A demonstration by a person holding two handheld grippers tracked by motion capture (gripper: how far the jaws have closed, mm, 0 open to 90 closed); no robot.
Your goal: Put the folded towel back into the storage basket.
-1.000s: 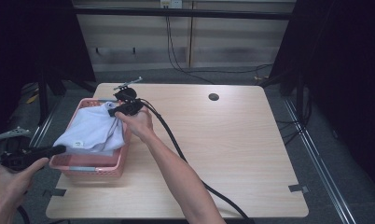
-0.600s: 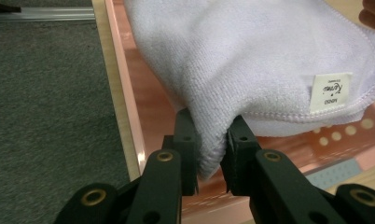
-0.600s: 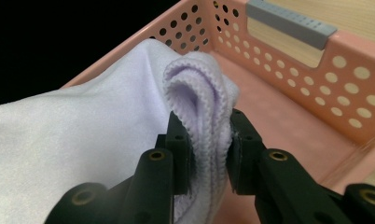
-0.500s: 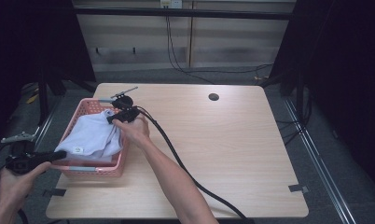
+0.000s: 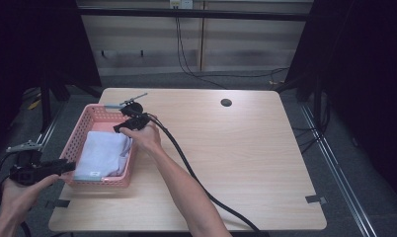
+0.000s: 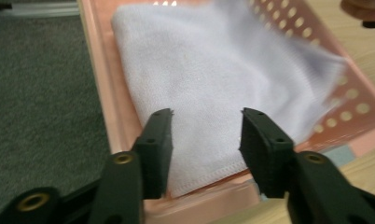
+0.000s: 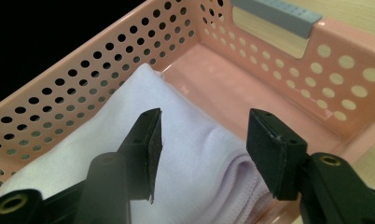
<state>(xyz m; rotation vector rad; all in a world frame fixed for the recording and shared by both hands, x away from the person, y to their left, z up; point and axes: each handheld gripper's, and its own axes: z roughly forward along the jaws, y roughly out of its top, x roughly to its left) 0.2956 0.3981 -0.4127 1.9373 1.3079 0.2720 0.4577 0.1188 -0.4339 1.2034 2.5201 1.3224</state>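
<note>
The folded white towel lies flat inside the pink basket, which sits at the table's left edge, closer to the near-left corner than to the far one. The towel fills the nearer half of the basket and leaves the far half of the floor bare; its hemmed edge runs along the near wall and its fold rests against the right-hand wall.

The left claw hangs off the table's left edge, just outside the basket's near-left corner. Its jaws have just been opening and now stand moderately wide, with nothing pinched; the towel shows in the gap, lying below them. The right claw is over the basket's right wall, by the towel's far corner. Its jaws have just been opening too and stand wide apart, above the cloth and not pressing on it.

By the look of it, the main work is done: the towel is in the basket and both claws have let go. What seems left is to draw both claws clear, and perhaps tidy the slightly bunched fold at the right wall.
</note>
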